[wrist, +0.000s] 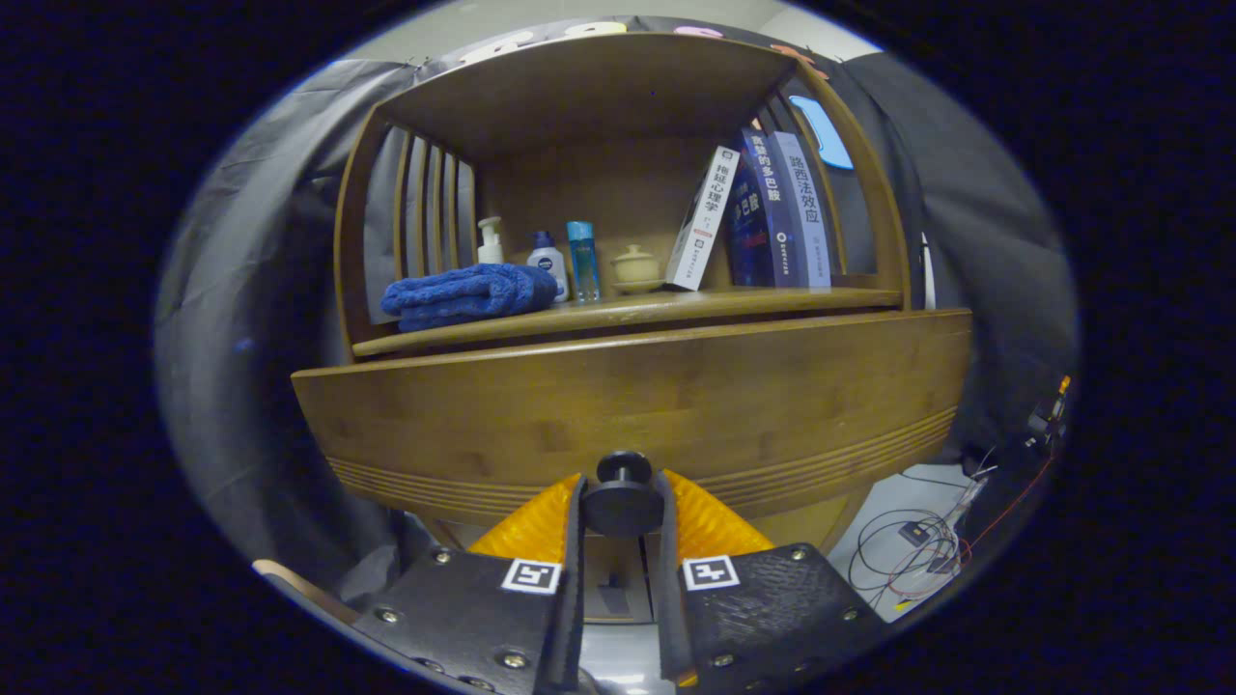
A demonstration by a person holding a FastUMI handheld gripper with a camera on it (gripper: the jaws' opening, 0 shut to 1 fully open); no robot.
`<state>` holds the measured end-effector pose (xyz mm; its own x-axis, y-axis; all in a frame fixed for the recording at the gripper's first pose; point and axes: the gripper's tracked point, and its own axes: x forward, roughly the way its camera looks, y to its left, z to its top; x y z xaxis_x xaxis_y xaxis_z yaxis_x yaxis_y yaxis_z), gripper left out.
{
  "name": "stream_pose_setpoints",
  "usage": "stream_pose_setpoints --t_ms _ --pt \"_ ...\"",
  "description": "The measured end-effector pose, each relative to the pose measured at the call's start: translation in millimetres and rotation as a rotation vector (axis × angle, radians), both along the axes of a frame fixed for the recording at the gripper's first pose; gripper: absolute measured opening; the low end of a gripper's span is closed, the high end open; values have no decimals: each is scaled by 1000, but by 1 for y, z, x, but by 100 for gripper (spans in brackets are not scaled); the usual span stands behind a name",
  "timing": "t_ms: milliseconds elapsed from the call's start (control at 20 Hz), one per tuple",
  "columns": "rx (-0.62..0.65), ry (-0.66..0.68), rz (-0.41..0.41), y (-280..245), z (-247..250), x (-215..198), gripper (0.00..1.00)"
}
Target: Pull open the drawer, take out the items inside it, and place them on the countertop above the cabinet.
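A wooden drawer front [637, 405] fills the space just beyond my fingers, with a grooved band along its lower edge. Its round dark knob [623, 497] sits between my two fingers, and both press on its sides. My gripper [623, 502] is shut on that knob. Above the drawer runs the cabinet's wooden countertop [772, 297]. The inside of the drawer is hidden behind its front.
On the countertop, under a wooden shelf top [589, 87], lie a folded blue towel [468, 294], three small bottles [547, 261], a lidded ceramic cup [635, 265] and several leaning books [763, 212]. Cables [917, 550] lie on the floor to the right.
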<state>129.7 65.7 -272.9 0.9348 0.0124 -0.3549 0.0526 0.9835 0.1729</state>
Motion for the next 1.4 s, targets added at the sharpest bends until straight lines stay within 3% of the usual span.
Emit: stream_pose_setpoints --t_ms 750,1400 --pt "20 91 30 12 4 -96 32" --pt "16 149 55 17 6 -136 32"
